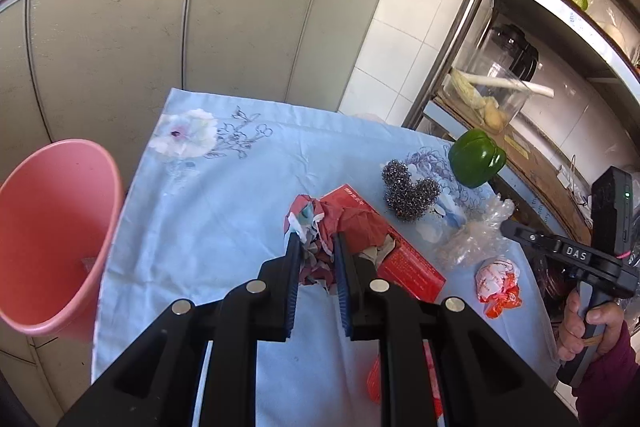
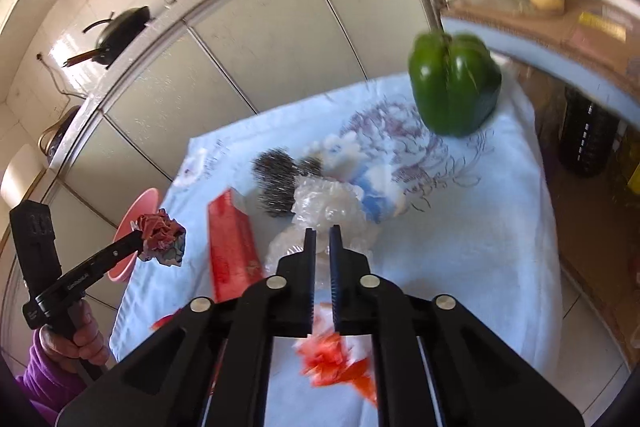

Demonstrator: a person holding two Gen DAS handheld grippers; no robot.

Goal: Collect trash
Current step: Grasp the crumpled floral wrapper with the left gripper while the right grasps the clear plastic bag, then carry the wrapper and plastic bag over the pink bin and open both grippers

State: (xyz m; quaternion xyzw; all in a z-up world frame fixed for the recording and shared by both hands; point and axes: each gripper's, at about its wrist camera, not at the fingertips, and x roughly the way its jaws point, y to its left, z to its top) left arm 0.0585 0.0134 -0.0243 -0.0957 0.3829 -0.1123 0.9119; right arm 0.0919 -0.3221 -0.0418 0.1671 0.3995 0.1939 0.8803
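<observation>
While the left gripper (image 1: pixel 316 247) clamps a crumpled red-and-white wad (image 1: pixel 320 223) between its fingers, the right-wrist view shows that wad (image 2: pixel 162 241) lifted clear of the counter (image 1: pixel 224 203), with the pink bin (image 2: pixel 134 223) just behind it. In the left view the bin (image 1: pixel 52 227) sits well to the left of the fingers, its far side cut off by the frame. The right gripper (image 2: pixel 322 233) has its fingers narrowly parted with nothing between them, tips over a clear plastic bag (image 2: pixel 320 203). Below those fingers lies an orange-and-white wrapper (image 2: pixel 332 359) — badly blurred there, sharper in the left view (image 1: pixel 498 283).

Writing is scarce: "DAS" in white on the right gripper's body (image 1: pixel 576 255), seen from the left. A red box (image 1: pixel 412 267) just right of the left fingers carries white print too small to read. Beyond it are steel scrubbers (image 1: pixel 408 191) and a green pepper (image 1: pixel 476 159), the pepper smeared by motion in the right view (image 2: pixel 454 83). A blender jar (image 1: pixel 496 75) on the shelf is partly hidden by a steel post.
</observation>
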